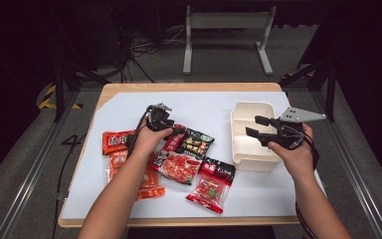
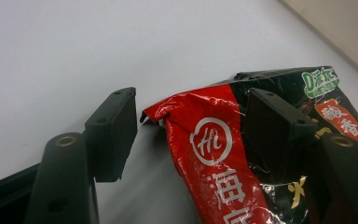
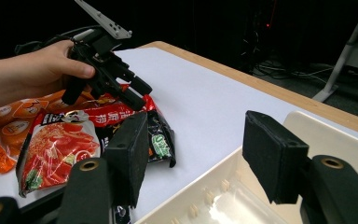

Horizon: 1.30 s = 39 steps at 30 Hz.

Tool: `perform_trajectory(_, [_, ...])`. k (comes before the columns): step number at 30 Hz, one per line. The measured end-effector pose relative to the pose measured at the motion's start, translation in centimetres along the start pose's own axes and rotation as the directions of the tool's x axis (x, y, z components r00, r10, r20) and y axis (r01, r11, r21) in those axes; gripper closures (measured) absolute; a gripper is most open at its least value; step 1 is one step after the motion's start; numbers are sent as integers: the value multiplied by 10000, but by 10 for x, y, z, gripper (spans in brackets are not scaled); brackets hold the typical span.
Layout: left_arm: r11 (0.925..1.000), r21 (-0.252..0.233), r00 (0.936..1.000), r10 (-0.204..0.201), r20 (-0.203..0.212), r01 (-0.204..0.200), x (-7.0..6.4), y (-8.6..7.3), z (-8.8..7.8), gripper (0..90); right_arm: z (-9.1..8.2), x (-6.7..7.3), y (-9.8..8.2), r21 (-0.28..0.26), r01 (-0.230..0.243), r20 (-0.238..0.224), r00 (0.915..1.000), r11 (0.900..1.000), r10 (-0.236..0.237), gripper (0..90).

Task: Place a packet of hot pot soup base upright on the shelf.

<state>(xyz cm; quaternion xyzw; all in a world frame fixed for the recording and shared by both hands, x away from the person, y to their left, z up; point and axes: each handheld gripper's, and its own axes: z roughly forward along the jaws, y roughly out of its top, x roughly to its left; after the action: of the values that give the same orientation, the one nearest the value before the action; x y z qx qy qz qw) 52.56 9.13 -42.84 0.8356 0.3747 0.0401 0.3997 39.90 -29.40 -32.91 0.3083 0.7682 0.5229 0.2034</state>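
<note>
Surroundings: dark room; a white sheet covers the wooden worktop point(image 1: 129, 199), and a white frame stands on the floor beyond it.
Orange packets point(image 1: 146, 184): lying flat at the near-left of the pile, behind and beside the left tool; not engaged.
Left tool point(image 1: 179, 130): jaws apart, lowered over the pile of snack packets. In the left gripper view the pads straddle the upturned corner of the red-and-black packet point(image 2: 205, 140); one pad stands clear on the bare sheet, the other rests over the black film.
Red-and-black packet: on the worktop, corner between the left tool's jaws, lying partly over a black packet point(image 2: 326, 102).
Risk, double pick: probable if the jaws close where they stand, because the far pad already overlaps the black packet below.
Risk, slip: the film looks glossy and crinkled; a grip on the corner alone may peel out when lifted.
Risk, pile shift: dragging the corner could disturb the red food-print packet point(image 1: 179, 167) just beside the tool.
Right tool point(image 1: 252, 125): jaws apart, holding nothing, hovering over the near rim of the divided cream bin point(image 1: 243, 159).
Risk, bin: a low approach by either tool could knock the rim and shift the bin on the sheet.
</note>
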Motion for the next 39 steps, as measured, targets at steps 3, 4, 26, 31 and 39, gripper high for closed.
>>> perform_trajectory(3, [9998,182,10000,-15,-31,16,1,-1,3,385,0,0,0,-19,-7,-10,10000,10000,7,413])
perform_trajectory(4, [9996,296,10000,12,-50,-10,1,-2,5,385,0,0,0,-25,4,10,10000,10000,-4,412])
perform_trajectory(26, [9922,1245,9999,-98,58,90,0,-3,10,689,0,2,1,-118,-181,-78,9998,9998,180,397])
perform_trajectory(31, [9890,1378,9974,-598,395,538,4,-1,9,786,0,2,1,-110,-203,-90,9998,9997,202,396])
perform_trajectory(39, [9903,1165,9960,-809,390,759,2,-1,6,845,0,0,0,-145,-252,-61,9997,9996,251,396])
